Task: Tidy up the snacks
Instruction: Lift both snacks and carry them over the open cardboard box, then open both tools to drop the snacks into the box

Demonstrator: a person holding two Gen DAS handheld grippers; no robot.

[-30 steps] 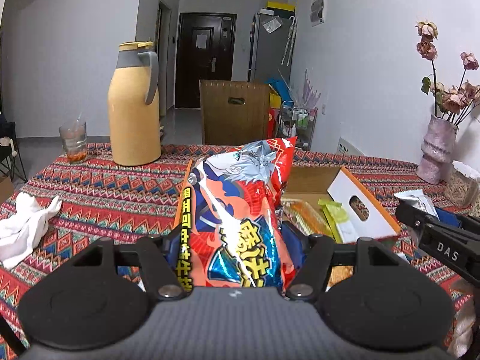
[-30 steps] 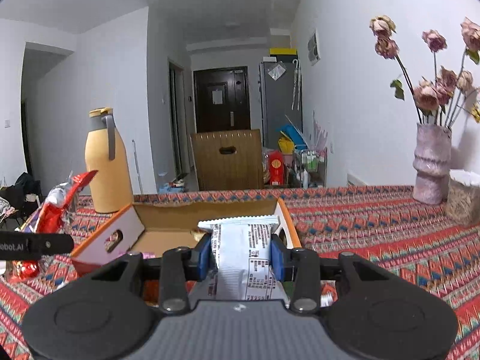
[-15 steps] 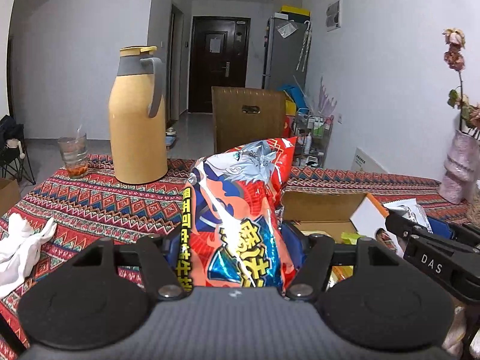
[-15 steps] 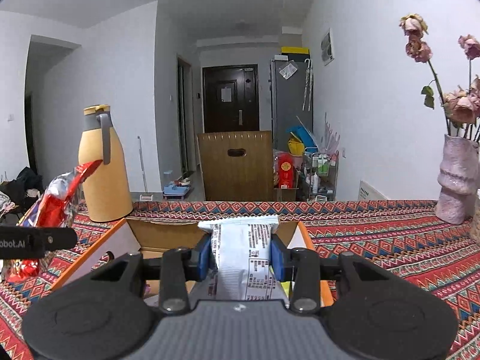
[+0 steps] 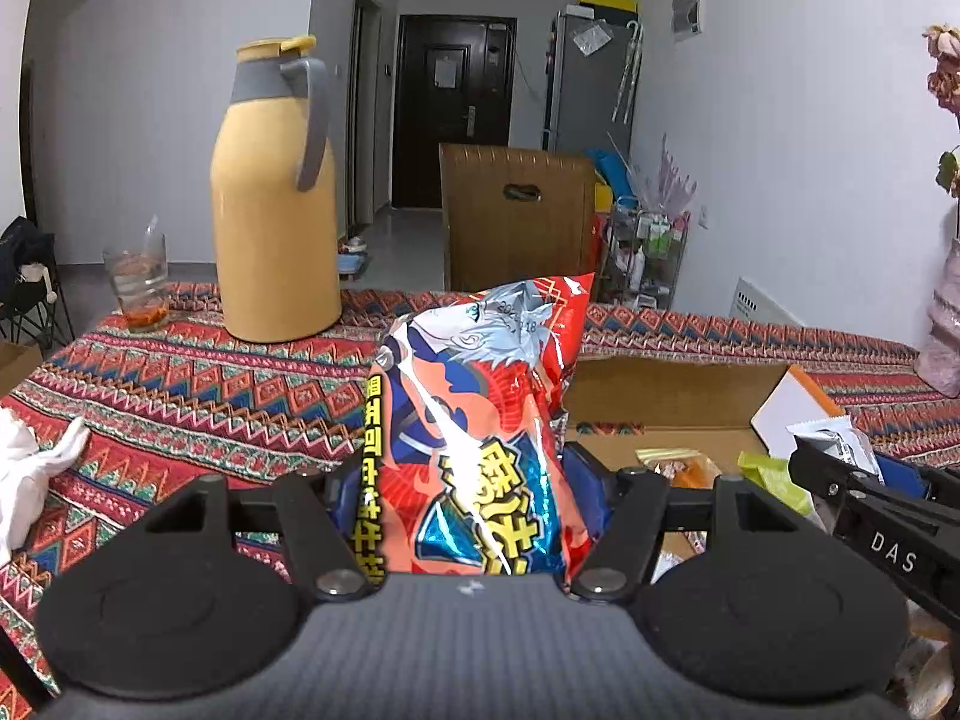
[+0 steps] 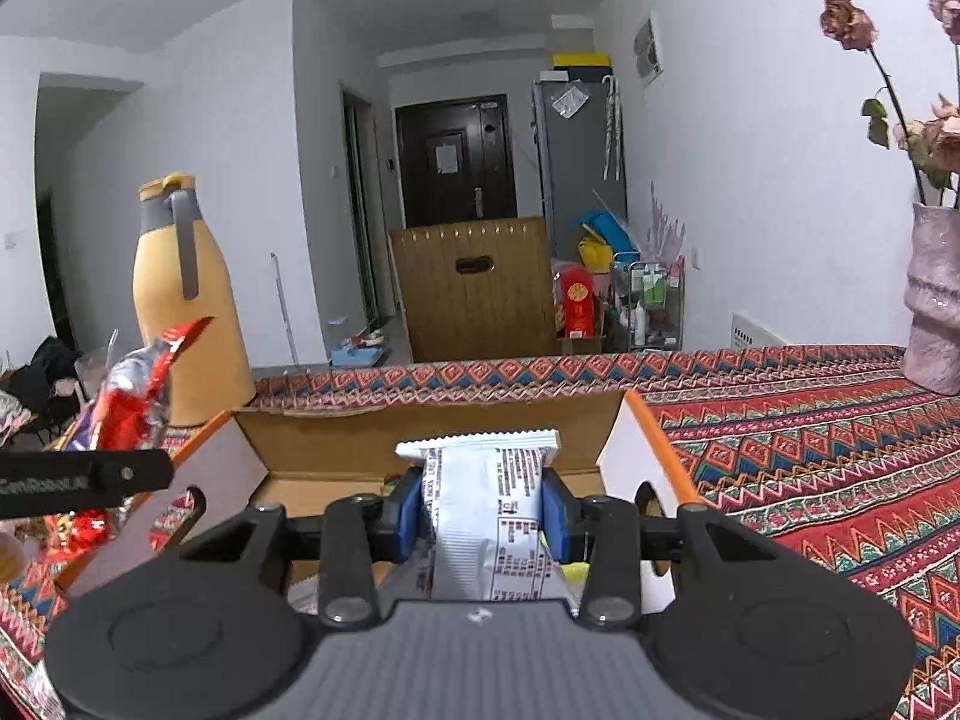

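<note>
**Two snack packets closed in on the box**

The left gripper held a red and blue chip bag upright, its blue pads pressing the bag's sides at a middling spread. The right gripper stood narrow, clamped on a white snack packet that rose between its pads. Over the past second both hands had carried their loads forward and slightly down, and the open cardboard box grew larger in both views. In the right wrist view the packet hung over the box's near edge, with the back wall at 12 o'clock behind it. In the left wrist view the box lay at 2 o'clock from the chip bag, with other wrappers already inside. Farther out on the patterned tablecloth, a yellow jug stood at 10 o'clock. The packets appeared nearly placed, with the release still to come; the chip bag seemed to need a shift rightward first.
</note>
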